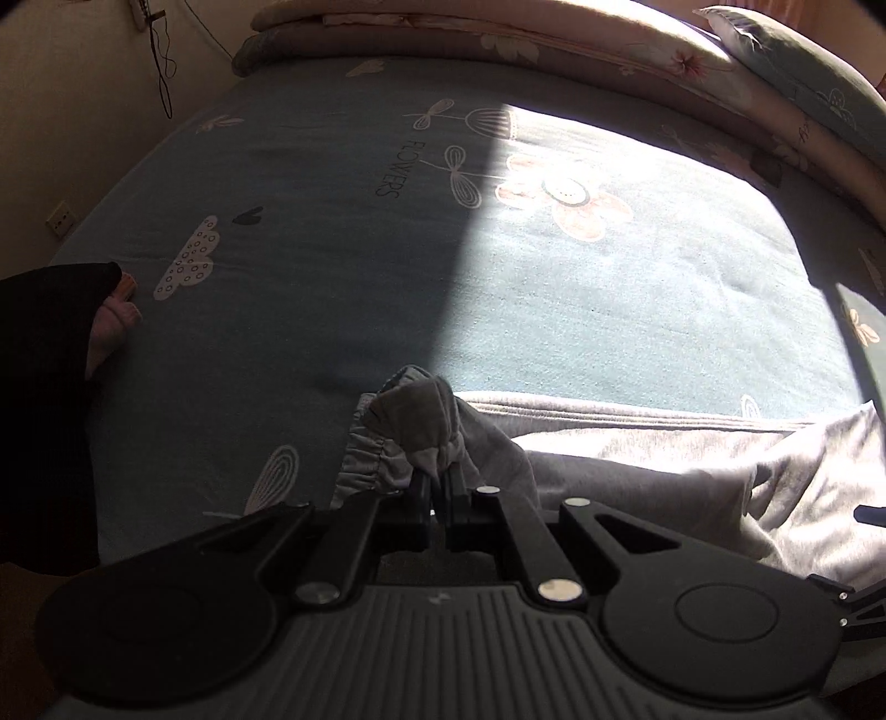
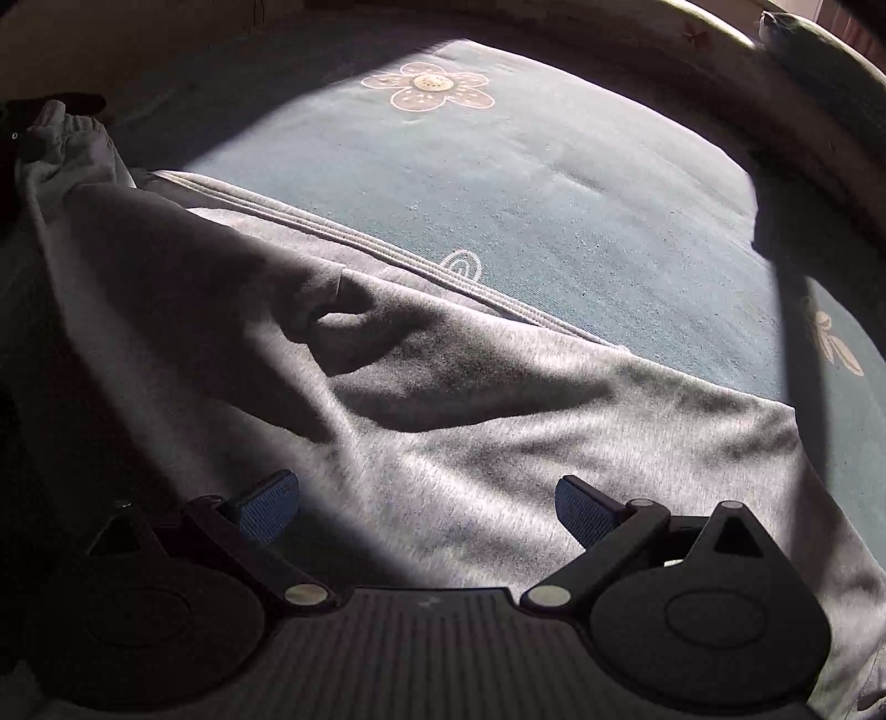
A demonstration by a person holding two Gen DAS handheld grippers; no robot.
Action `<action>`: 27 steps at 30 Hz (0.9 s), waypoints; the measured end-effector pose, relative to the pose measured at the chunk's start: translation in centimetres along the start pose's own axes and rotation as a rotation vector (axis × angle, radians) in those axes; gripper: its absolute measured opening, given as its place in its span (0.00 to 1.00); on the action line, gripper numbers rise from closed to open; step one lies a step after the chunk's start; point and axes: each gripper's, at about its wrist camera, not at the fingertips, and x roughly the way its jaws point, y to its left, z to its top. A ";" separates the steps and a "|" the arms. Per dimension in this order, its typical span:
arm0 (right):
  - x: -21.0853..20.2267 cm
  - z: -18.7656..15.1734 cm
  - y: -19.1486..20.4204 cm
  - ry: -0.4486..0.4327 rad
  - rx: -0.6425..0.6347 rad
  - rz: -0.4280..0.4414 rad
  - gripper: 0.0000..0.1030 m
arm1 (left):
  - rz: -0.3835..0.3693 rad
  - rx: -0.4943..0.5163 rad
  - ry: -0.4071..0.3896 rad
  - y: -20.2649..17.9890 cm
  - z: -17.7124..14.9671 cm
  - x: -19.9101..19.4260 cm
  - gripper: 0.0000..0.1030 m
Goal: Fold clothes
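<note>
Big bed point(image 1: 310, 232) with a blue-green sheet, printed with flowers, clouds and the word FLOWERS, half in sun and half in shade. Folded quilt point(image 1: 498, 33) and a pillow point(image 1: 803, 66) along the far edge, clear only in the left view; dark and blurry in the right view. Wall socket point(image 1: 60, 220) and a hanging cable point(image 1: 160, 61) at the far left, also only in the left view.

Grey pants point(image 2: 443, 432) lying on the near side of the bed, soft and wrinkled. Most of the cloth, with a striped seam along its far edge, spread wide in the right view. Stretchy waistband point(image 1: 360, 459) best seen in the left view.

Left tongs point(image 1: 440, 482) squeezed tight on a bunched-up bit of the grey pants beside the waistband, lifting it a little. Right tongs point(image 2: 426, 501) spread wide apart just above the cloth, blue pads point(image 2: 266, 501) showing, gripping nothing.

Dark sleeve and a hand point(image 1: 113, 318) resting on the sheet, left view only.
</note>
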 end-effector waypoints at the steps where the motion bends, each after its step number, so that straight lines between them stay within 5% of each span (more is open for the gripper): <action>1: 0.1 0.1 0.1 0.003 -0.002 0.002 0.98 | -0.024 0.004 -0.034 -0.1 0.5 -0.7 0.02; 7: 0.4 0.3 1.0 0.033 -0.011 0.008 0.98 | -0.172 0.011 -0.213 -0.6 2.6 -5.1 0.02; 11: 0.5 0.2 1.5 0.046 -0.018 0.012 0.98 | -0.217 0.103 -0.283 -0.7 2.4 -5.9 0.04; 15: 0.9 0.0 2.1 0.074 -0.027 0.013 0.98 | -0.172 0.120 -0.206 0.8 0.5 -2.5 0.05; 19: 1.2 0.2 2.7 0.085 -0.041 0.021 0.98 | -0.082 0.058 -0.040 3.6 -2.3 2.9 0.05; 24: 1.5 0.3 3.5 0.094 -0.060 0.029 0.98 | -0.080 0.037 0.060 4.5 -3.9 4.9 0.11; 27: 1.7 0.4 3.9 0.097 -0.070 0.030 0.98 | -0.072 0.027 0.120 5.3 -4.7 4.7 0.28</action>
